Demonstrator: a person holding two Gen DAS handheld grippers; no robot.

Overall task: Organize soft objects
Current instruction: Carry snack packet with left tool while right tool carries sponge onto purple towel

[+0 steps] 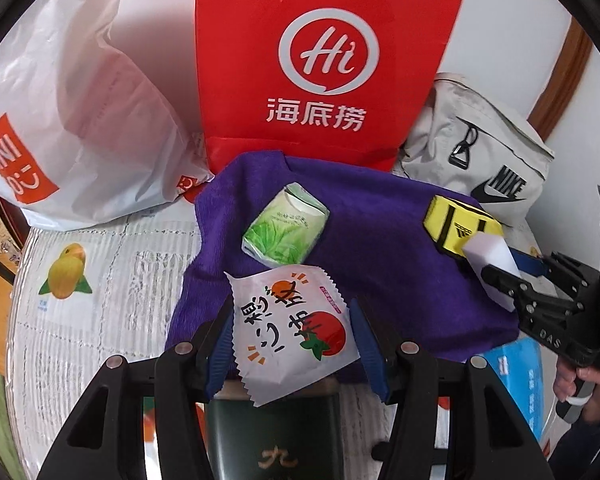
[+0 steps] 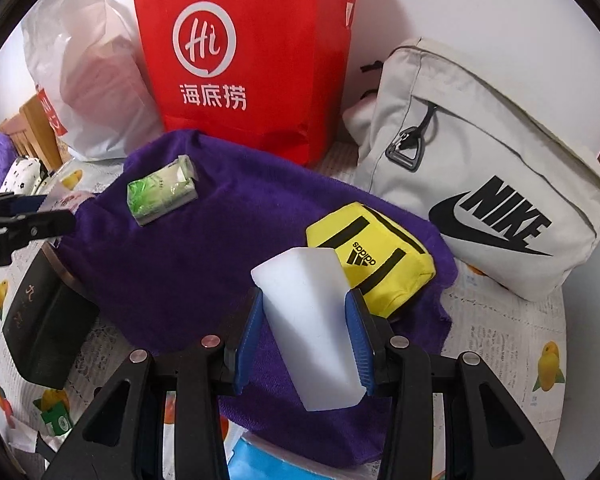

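Note:
A purple towel [image 1: 364,240] [image 2: 188,248] lies spread on the table. A green tissue pack [image 1: 284,228] [image 2: 162,194] and a yellow Adidas pouch [image 1: 456,224] [image 2: 376,256] rest on it. My left gripper [image 1: 292,344] is shut on a white snack packet [image 1: 294,332] printed with tomatoes, held over the towel's near edge. My right gripper [image 2: 306,336] is shut on a white sponge block [image 2: 312,320], next to the yellow pouch; it also shows in the left wrist view [image 1: 496,268].
A red Haidilao paper bag [image 1: 320,64] [image 2: 244,56], a white plastic bag [image 1: 72,104] [image 2: 92,80] and a grey Nike bag [image 1: 480,160] [image 2: 488,168] stand at the back. A dark green box [image 1: 272,436] [image 2: 40,320] and a blue packet [image 1: 520,380] lie near the towel.

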